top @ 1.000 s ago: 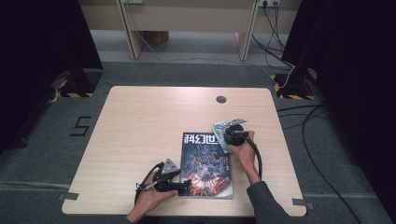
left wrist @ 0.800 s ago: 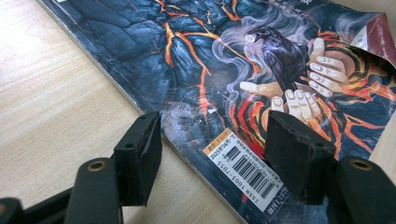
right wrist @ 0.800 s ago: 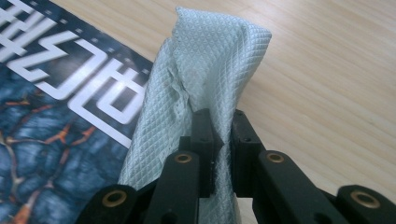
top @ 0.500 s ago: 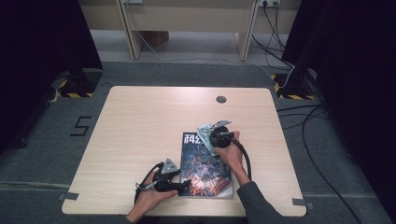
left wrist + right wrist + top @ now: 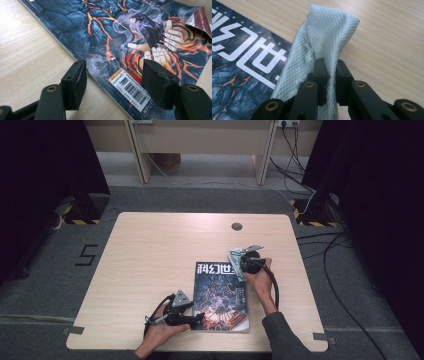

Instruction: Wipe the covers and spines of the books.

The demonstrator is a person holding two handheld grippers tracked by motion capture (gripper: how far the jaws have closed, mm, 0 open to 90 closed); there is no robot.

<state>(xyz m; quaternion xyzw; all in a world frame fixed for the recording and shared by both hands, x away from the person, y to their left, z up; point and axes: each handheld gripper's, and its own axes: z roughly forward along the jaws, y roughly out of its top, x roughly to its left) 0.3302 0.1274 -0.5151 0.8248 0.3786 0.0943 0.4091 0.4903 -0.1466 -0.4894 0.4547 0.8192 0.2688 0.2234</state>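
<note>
A magazine [image 5: 220,292] with a dark lava-and-raven cover [image 5: 112,37] lies flat on the wooden table [image 5: 150,250], towards the near right. My left gripper [image 5: 199,318] rests at its near left corner. Its jaws stand open [image 5: 113,72] astride the magazine's edge, one pad over the bare wood and the other over the cover by the barcode. My right gripper [image 5: 245,261] is at the magazine's far right corner, shut [image 5: 330,62] on a folded pale quilted cloth [image 5: 327,32]. The cloth [image 5: 235,256] hangs beside the white title letters [image 5: 249,55].
A round cable hole [image 5: 237,226] sits in the table near its far edge. The right gripper's black cable [image 5: 275,285] loops along the forearm. Cables and hazard-taped feet lie on the floor around the table, with dark curtains at both sides.
The right gripper carried the cloth left over the magazine's top edge, then came back right to the corner. The left gripper stayed put.
</note>
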